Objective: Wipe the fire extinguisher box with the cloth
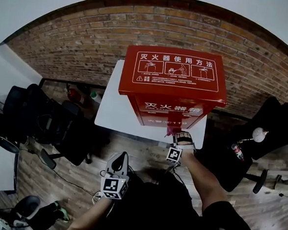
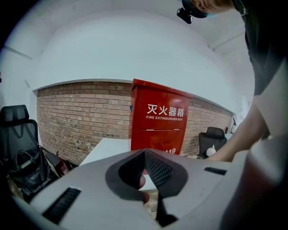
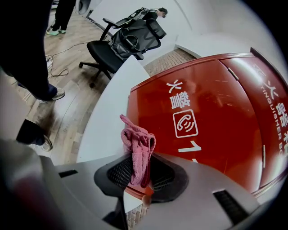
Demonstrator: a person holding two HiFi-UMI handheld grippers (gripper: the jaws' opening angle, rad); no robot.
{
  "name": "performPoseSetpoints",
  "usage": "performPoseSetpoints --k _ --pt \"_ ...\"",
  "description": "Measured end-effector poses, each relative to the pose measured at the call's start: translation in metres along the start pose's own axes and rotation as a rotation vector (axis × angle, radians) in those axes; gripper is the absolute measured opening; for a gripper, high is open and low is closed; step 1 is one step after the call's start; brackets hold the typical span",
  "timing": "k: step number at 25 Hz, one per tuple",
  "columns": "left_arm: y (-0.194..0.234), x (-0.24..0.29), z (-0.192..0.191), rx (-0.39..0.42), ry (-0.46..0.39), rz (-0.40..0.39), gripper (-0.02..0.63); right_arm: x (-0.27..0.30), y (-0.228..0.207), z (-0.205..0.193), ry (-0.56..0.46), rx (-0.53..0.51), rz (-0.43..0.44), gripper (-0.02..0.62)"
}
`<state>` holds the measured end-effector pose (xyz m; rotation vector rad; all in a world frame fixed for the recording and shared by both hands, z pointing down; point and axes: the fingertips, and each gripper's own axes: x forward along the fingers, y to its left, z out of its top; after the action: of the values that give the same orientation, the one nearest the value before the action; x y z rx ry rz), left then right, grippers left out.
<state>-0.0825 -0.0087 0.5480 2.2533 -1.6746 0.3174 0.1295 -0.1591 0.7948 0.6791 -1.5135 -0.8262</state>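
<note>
Fire extinguisher box (image 1: 173,84): red, upright on a white table (image 1: 112,110) that stands before a brick wall (image 1: 80,39). The sloped top carries white instruction diagrams. The front carries white characters and the words "FIRE EXTINGUISHER BOX", legible in the left gripper view (image 2: 159,119).

Right gripper (image 1: 181,139): extended forward at the lower front of the box. In its own view the jaws of the right gripper (image 3: 141,173) are closed on a pink cloth (image 3: 138,150). The cloth is pinched in a bunch between the pads, and its free end stands up past the jaw tips. That end lies just beside the lower left part of the red front panel (image 3: 211,117), near the table edge (image 3: 108,117). Contact between cloth and panel cannot be confirmed. In the head view the cloth (image 1: 171,130) shows as a small pink patch at the base of the box front.

Left gripper (image 1: 116,176): held low, close to the person's body, over the wooden floor (image 1: 146,154) and well apart from the box. In its own view the jaws of the left gripper (image 2: 145,173) meet at the tips, with nothing between them.

Surroundings: a black office chair (image 1: 50,120) stands left of the table, and another (image 1: 271,126) stands to the right.
</note>
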Motion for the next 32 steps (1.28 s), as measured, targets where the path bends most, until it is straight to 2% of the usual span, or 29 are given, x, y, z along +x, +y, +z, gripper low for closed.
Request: performPoseSetpoints --k 11,22,32 --pt "-0.002 0.002 0.005 0.004 -0.018 -0.031 0.034 -0.013 -0.016 0.004 -0.005 0.028 -0.033 0.101" --pt "0.003 -0.002 0.01 0.002 -0.041 -0.043 0.034 -0.027 -0.038 0.004 -0.002 0.01 -0.104 0.101" --pt "0.008 -0.002 0.015 -0.009 -0.059 -0.054 0.034 -0.049 -0.067 0.007 -0.002 0.036 -0.153 0.101"
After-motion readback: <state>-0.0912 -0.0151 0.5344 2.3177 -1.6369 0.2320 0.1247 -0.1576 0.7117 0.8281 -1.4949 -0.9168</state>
